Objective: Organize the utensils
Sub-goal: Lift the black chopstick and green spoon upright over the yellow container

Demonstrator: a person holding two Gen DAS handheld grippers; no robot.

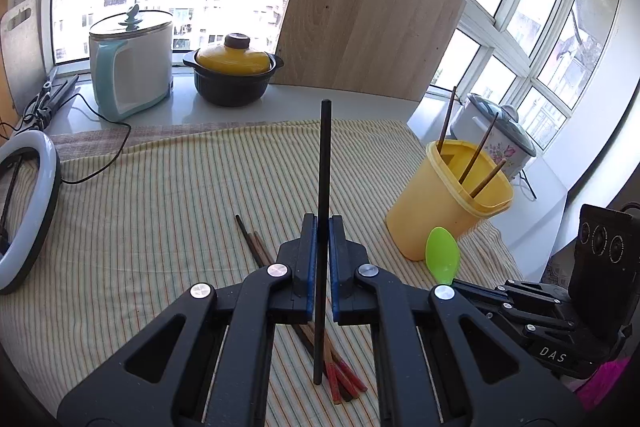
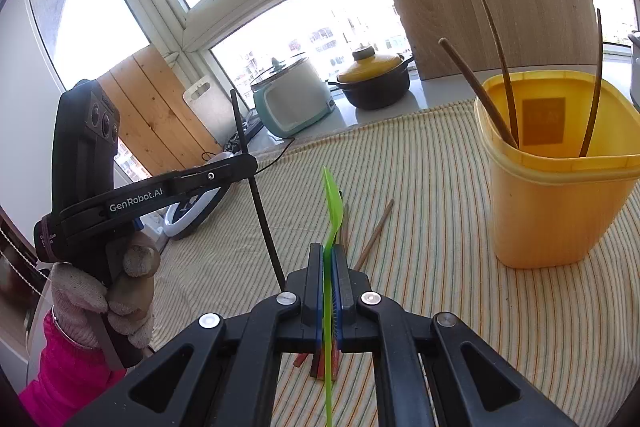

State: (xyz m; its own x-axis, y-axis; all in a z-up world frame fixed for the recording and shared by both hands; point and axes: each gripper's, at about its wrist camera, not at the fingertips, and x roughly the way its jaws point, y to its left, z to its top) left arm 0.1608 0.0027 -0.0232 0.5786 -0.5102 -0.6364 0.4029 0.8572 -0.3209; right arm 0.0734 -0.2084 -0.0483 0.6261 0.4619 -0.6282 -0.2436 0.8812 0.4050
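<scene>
A thin black chopstick point(image 1: 325, 187) stands upright at frame centre, clamped in the left claw point(image 1: 323, 259); the right claw point(image 2: 328, 279) pinches a lime-green plastic spoon point(image 2: 333, 203), both raised above the striped desk point(image 1: 160, 187), probably heading for the yellow plastic tub point(image 2: 560, 195) at right.

A striped cloth point(image 1: 160, 187) covers the tabletop point(image 1: 168, 115); on it stand a yellow container point(image 1: 444, 203) and loose chopsticks point(image 1: 340, 375)

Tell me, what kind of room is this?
Likely a home kitchen corner by windows: a rice cooker and clay pot on the sill, a cutting board, chopsticks in a yellow tub.
</scene>
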